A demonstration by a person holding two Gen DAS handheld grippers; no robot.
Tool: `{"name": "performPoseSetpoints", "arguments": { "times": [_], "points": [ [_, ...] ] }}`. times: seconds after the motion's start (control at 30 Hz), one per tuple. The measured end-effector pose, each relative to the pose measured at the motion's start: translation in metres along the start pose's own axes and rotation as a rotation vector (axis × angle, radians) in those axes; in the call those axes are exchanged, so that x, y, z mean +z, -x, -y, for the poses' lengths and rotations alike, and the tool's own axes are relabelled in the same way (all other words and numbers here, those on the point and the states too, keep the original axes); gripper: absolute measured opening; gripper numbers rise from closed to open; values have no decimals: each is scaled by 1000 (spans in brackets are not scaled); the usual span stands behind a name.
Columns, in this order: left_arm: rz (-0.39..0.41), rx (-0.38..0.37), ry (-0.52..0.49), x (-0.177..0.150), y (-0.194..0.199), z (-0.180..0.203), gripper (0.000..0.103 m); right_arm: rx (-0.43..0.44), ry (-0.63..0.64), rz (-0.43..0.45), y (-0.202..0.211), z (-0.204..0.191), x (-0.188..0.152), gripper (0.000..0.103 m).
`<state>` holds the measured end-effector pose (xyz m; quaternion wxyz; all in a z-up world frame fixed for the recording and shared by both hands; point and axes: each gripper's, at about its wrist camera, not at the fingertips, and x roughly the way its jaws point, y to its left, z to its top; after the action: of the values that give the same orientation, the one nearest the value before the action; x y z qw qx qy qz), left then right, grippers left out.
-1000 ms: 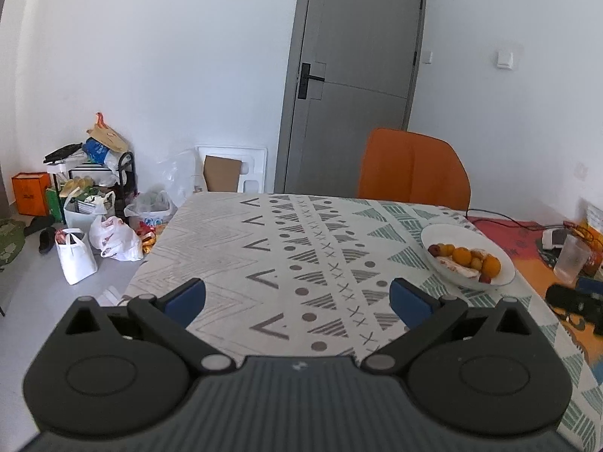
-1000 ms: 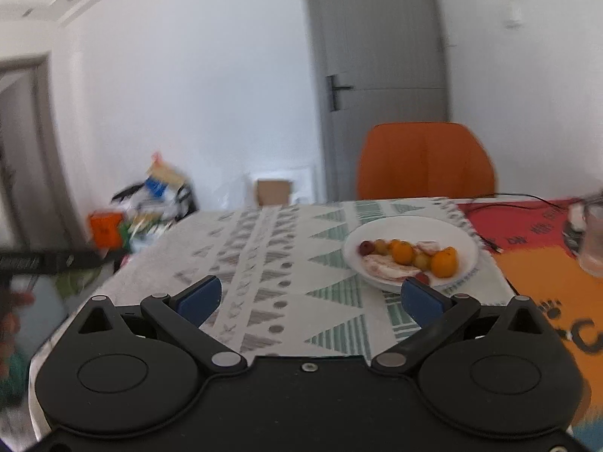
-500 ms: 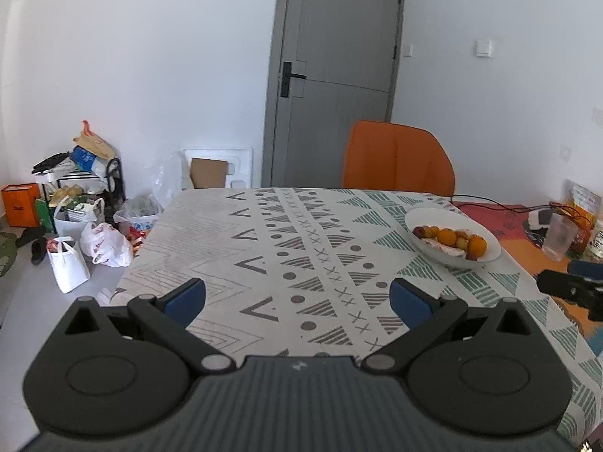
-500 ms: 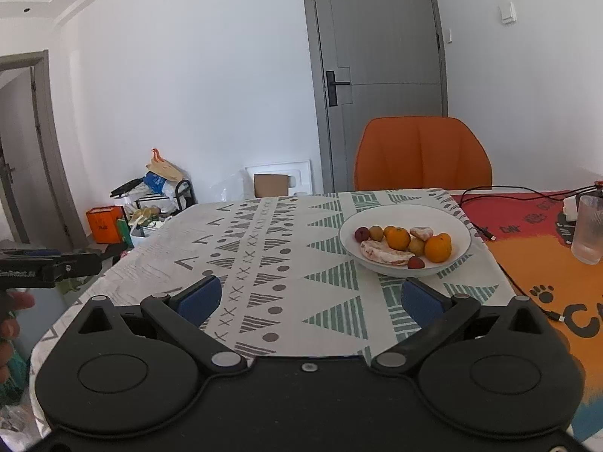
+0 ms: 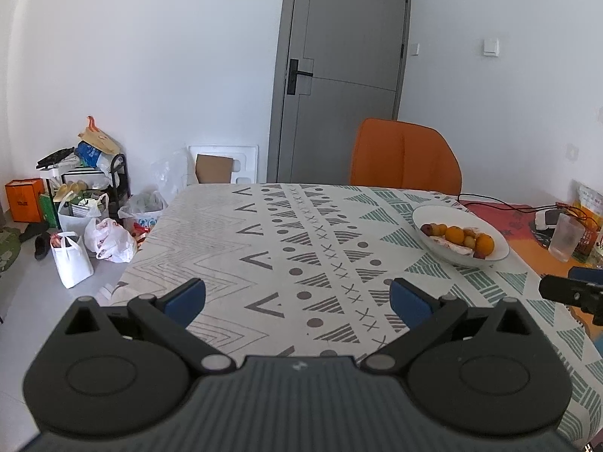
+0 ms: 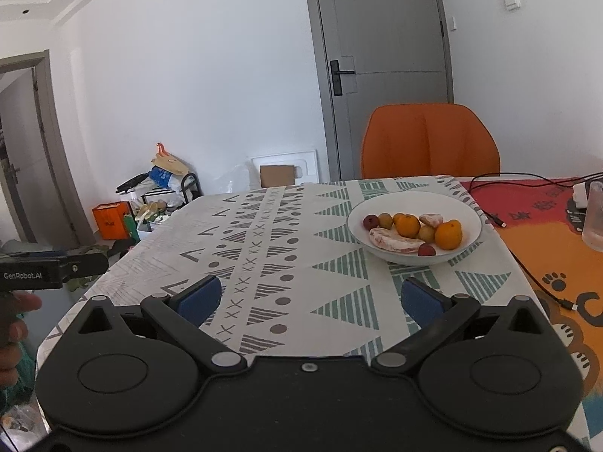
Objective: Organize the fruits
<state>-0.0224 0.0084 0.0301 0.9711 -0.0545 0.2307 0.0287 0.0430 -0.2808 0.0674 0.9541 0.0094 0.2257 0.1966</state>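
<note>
A white bowl (image 6: 467, 207) stands on the patterned tablecloth (image 6: 286, 248) ahead and a little right of my right gripper (image 6: 311, 299). It holds two oranges (image 6: 409, 225), small yellow and red fruits and pale pink pieces (image 6: 392, 243). In the left wrist view the bowl (image 5: 499, 246) is far to the right of my left gripper (image 5: 297, 299). Both grippers are open, empty and held above the near part of the table. The right gripper's tip shows in the left wrist view (image 5: 569, 290).
An orange chair (image 6: 429, 143) stands behind the table by a grey door (image 6: 380, 56). A plastic cup (image 5: 565, 236), cables and an orange mat (image 6: 557, 263) lie at the right. Bags and a rack (image 5: 86, 203) clutter the floor at left.
Both views have steadied and pulled back a little from the table. The bowl now sits slightly farther off. Both grippers stay open.
</note>
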Motion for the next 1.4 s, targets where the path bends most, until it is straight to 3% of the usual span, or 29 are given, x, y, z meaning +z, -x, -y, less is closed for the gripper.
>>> {"name": "performPoseSetpoints", "arguments": {
  "times": [1.4],
  "points": [
    [-17, 2, 3, -3, -3, -7, 103, -16, -3, -10, -5, -1, -3, 103]
  ]
}}
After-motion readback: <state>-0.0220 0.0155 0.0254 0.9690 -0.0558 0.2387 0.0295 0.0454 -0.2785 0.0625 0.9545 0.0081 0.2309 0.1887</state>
